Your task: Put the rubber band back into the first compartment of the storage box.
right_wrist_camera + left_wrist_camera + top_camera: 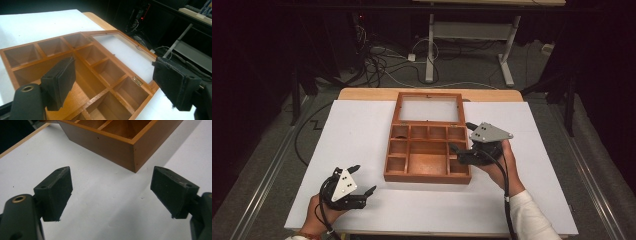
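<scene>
A wooden box (427, 176) with several empty compartments sits mid-table, its glass-paned lid (428, 95) lying open flat behind it. My right gripper (460, 136) hovers open at the box's right edge, with nothing between its jaws. In the right gripper view this right gripper (115, 62) looks across the compartments (105, 72) toward the lid (125, 53). My left gripper (364, 178) is open and empty near the table's front left, a short way from the box's near-left corner. In the left gripper view the left gripper (111, 173) faces that box corner (135, 152).
The white tabletop (357, 135) has a bare wooden strip (362, 94) along its far edge. Behind the table, cables (377, 62) lie on the floor beside the white legs of another desk (430, 50). Dark surroundings flank both sides.
</scene>
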The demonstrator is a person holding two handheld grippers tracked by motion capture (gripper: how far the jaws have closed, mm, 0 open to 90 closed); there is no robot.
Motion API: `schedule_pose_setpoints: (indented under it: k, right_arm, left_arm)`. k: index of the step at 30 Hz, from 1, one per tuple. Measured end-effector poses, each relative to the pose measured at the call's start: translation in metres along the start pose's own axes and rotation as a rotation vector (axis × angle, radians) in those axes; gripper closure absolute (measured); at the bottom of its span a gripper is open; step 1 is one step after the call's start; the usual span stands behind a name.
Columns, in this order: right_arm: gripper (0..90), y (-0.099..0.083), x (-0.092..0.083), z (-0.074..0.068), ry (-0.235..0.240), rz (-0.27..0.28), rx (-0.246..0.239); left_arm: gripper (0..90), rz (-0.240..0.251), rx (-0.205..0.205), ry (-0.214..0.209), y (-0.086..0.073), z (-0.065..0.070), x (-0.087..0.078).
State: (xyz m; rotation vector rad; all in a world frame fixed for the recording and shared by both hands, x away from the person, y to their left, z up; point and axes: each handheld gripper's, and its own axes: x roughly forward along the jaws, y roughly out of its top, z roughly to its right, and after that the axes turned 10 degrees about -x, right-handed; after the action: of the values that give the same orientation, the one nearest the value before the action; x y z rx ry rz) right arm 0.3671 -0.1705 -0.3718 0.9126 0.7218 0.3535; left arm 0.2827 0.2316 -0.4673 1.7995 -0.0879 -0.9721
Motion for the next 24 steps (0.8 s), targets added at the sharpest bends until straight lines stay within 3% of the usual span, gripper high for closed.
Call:
schedule_pose_setpoints:
  k: [6, 14, 24]
  right_arm:
    - [19.6, -0.005, -0.007, -0.004, -0.005, -0.001, -0.007]
    - [19.2, -0.007, -0.021, -0.010, 0.011, 0.044, -0.025]
    - [18.2, -0.013, -0.036, -0.013, 0.008, 0.042, -0.039]
  left_arm:
    - [17.1, -0.001, 0.008, -0.001, 0.000, 0.001, 0.000]
    - [17.1, -0.002, 0.011, -0.004, 0.000, 0.002, 0.000]
    - [17.1, -0.004, 0.018, -0.007, 0.001, 0.003, 0.001]
